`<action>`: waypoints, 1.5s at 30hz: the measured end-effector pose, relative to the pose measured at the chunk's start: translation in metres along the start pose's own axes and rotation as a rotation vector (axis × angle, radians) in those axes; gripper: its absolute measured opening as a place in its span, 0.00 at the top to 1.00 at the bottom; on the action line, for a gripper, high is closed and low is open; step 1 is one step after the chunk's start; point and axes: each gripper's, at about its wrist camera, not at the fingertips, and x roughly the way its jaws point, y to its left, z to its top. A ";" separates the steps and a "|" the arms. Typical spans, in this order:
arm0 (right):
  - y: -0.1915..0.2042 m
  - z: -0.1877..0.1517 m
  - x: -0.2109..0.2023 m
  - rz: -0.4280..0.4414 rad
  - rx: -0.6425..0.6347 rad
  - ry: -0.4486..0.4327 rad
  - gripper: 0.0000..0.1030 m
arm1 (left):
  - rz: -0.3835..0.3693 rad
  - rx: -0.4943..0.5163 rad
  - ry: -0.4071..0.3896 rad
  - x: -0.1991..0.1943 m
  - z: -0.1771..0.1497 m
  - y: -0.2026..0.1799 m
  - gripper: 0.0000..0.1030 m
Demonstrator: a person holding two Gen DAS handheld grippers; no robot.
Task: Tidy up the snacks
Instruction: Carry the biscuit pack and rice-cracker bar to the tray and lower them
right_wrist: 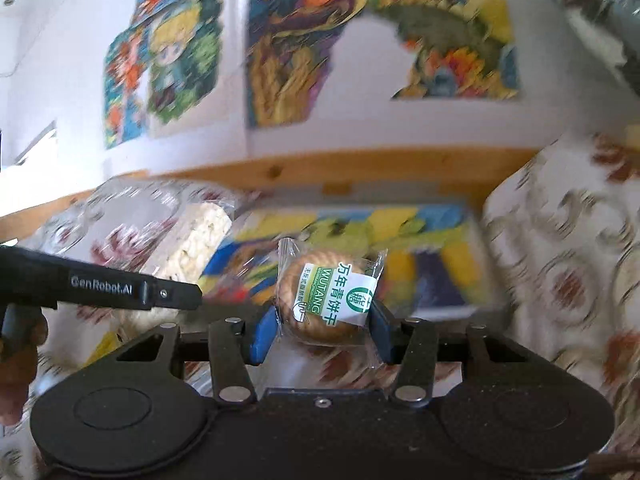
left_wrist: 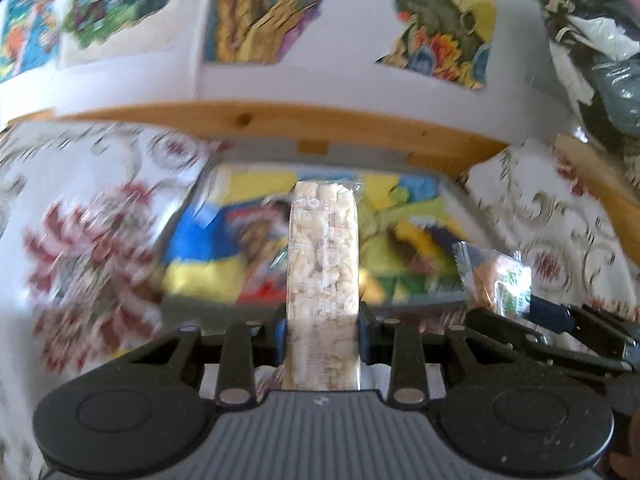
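"Floral cloth [left_wrist: 88, 248] covered the tabletop, yes?"

"Yes. Left hand-held gripper [left_wrist: 322, 326] pinched an upright puffed-rice bar [left_wrist: 322, 256]. Right hand-held gripper [right_wrist: 322, 326] pinched a wrapped round biscuit [right_wrist: 324, 300], both above a colourful box [right_wrist: 432, 276]."

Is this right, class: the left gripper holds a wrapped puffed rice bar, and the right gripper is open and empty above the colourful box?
One part is wrong. The right gripper is not empty: in the right wrist view it is shut on a round wrapped biscuit with a green and white label. The left gripper does hold the puffed rice bar, above the colourful box.
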 end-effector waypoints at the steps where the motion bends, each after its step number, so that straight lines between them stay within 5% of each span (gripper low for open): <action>1: -0.006 0.004 0.002 -0.024 0.001 -0.010 0.50 | -0.010 0.008 -0.006 0.005 0.007 -0.004 0.66; 5: -0.030 0.015 0.013 -0.159 0.012 -0.020 0.50 | -0.049 0.038 -0.027 0.036 0.031 -0.023 0.66; 11: -0.054 0.022 0.030 -0.247 0.012 -0.023 0.50 | -0.080 0.019 -0.004 0.088 0.046 -0.049 0.66; 27: -0.071 0.011 0.064 -0.220 0.039 0.016 0.47 | -0.062 -0.002 0.065 0.137 0.037 -0.059 0.65; 40: -0.072 0.011 0.065 -0.219 0.039 0.017 0.34 | -0.061 -0.055 0.084 0.138 0.037 -0.053 0.64; 45: -0.071 0.013 0.062 -0.223 0.030 0.008 0.26 | -0.051 -0.042 0.057 0.131 0.039 -0.055 0.52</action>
